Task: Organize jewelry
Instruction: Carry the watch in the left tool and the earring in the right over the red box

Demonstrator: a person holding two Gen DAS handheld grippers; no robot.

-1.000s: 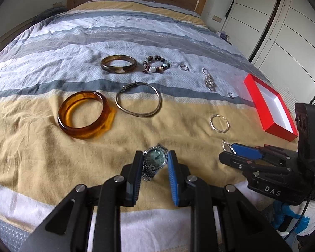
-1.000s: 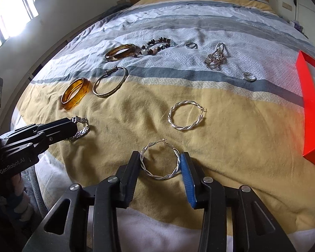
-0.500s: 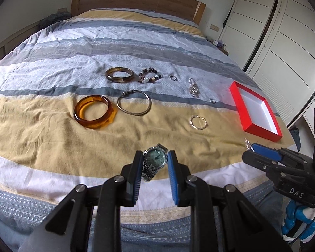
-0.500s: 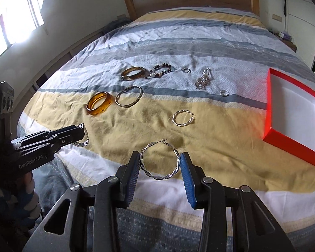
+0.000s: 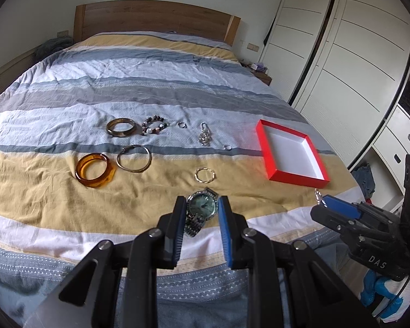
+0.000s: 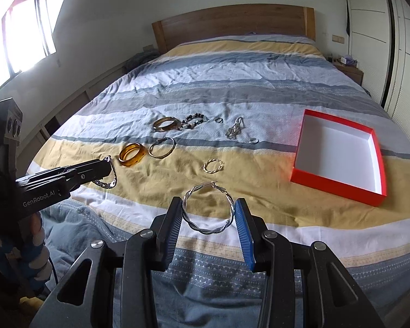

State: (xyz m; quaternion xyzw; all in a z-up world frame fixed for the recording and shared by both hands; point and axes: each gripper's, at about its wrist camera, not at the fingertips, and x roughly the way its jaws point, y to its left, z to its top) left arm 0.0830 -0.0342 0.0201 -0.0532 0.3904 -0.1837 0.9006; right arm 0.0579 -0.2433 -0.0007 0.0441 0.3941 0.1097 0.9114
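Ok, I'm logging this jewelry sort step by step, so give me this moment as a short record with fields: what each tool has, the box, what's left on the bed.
left tool: shut on the watch, lifted off the bed
right tool: shut on a twisted silver hoop, lifted off the bed
red box: open, white inside, nothing in it
on bedspread: amber bangle, thin bangle, brown bangle, bead bracelet, chain piece, two small rings, a second twisted hoop
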